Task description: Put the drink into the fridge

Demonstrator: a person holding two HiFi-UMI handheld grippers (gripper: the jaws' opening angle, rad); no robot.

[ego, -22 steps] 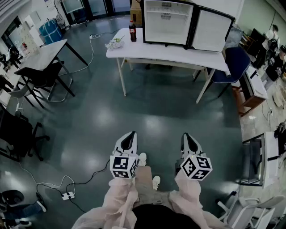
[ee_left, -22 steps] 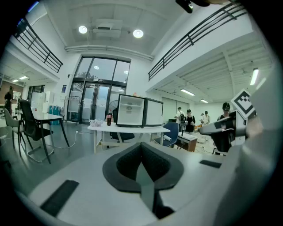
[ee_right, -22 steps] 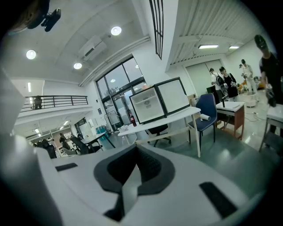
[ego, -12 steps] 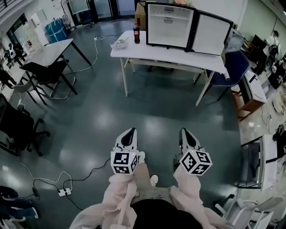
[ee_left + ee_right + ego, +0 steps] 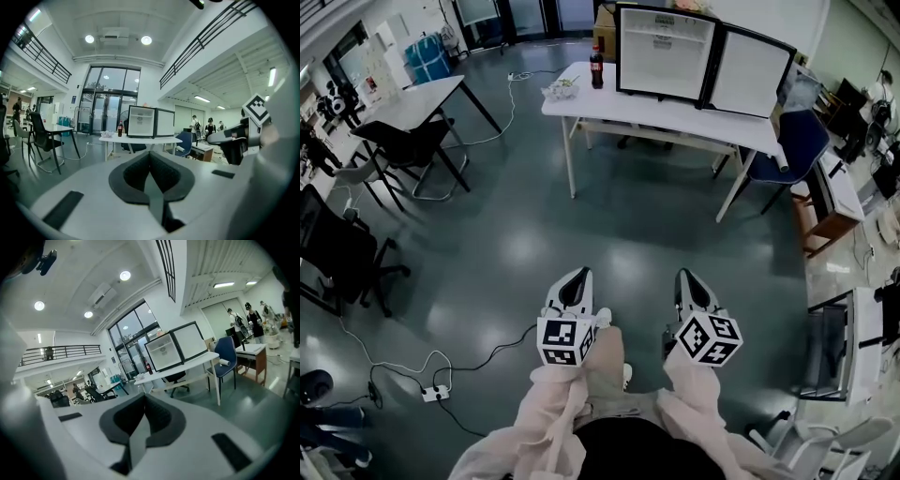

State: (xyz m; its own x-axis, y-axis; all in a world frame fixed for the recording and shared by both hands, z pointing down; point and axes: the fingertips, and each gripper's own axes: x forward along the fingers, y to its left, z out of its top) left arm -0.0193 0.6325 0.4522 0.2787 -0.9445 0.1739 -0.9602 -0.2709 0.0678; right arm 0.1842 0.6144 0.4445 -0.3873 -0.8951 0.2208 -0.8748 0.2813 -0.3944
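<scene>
A dark cola bottle with a red label [image 5: 596, 67], print too small to read, stands on the long white table [image 5: 694, 114] at 12 o'clock. The open black-framed mini fridge [image 5: 664, 52] is at its 3 o'clock. Well apart across grey floor [image 5: 609, 225], the left gripper [image 5: 577, 275] and right gripper [image 5: 685, 276] are both closed and empty.

Left tongs [image 5: 577, 279] and right tongs [image 5: 686, 278] closed, empty.

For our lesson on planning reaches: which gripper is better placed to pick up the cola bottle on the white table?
Left, marginally. The cola bottle stands near the left end of the table, more in line with the left gripper than the right gripper. Both are shut, empty and far off.
</scene>
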